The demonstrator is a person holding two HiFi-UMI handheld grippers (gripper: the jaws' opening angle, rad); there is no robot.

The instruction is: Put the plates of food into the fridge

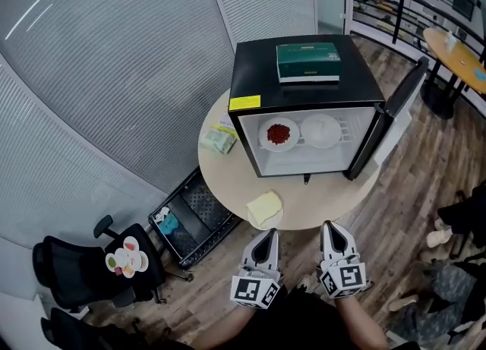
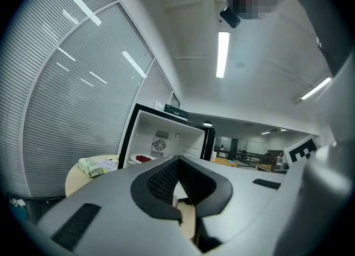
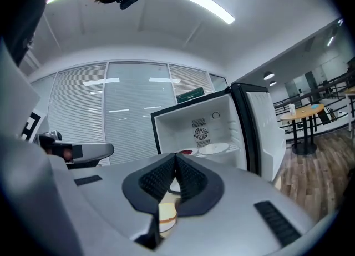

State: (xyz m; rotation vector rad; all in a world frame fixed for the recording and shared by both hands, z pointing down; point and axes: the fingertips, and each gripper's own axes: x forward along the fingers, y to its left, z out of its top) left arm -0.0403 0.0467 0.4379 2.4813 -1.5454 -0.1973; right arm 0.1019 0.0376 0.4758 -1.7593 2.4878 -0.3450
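Round table (image 1: 326,203): pale top, set on wood floor (image 1: 425,189).
Table, centre to far side: black fridge (image 1: 254,75), door swung open at right.
Table, near edge: yellow folded cloth (image 1: 265,209), flat, in front of fridge and apart from it.
Table, left side: green packet (image 1: 219,140), just beside left wall of fridge.
Fridge top: green box (image 1: 307,62), flat.
Wire shelf (image 1: 355,133) inside fridge: plate with red food (image 1: 279,134) at left, white plate (image 1: 320,130) at right, side by side.
Floor, left of table: black trolley (image 1: 190,219); office chair (image 1: 76,265) carrying small plate (image 1: 127,257) of coloured pieces.
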